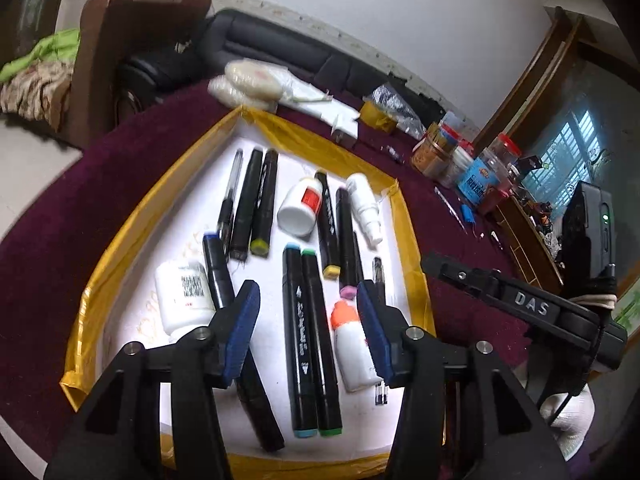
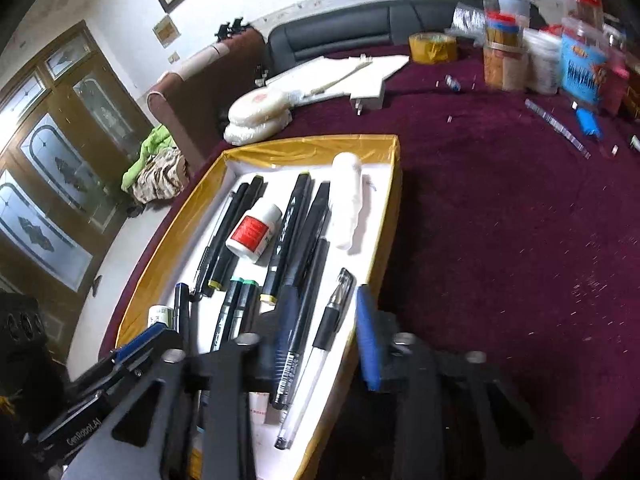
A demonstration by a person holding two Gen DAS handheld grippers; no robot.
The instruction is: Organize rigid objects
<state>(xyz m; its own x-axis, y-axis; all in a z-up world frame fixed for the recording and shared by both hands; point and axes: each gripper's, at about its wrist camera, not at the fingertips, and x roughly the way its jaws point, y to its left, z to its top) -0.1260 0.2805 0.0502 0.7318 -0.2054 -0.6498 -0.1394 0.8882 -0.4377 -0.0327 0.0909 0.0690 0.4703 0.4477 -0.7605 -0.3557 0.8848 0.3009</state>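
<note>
Left wrist: gripper parted, empty, over tray (four white bottles).

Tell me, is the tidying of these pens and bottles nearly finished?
Seemingly close. Done: markers, pens and small bottles already lie inside the yellow-edged tray, such as the blue and green markers. In hand: nothing; the left gripper and right gripper both look open and empty. Left: possibly small bits on the maroon cloth, though whether they belong is unclear.
</note>
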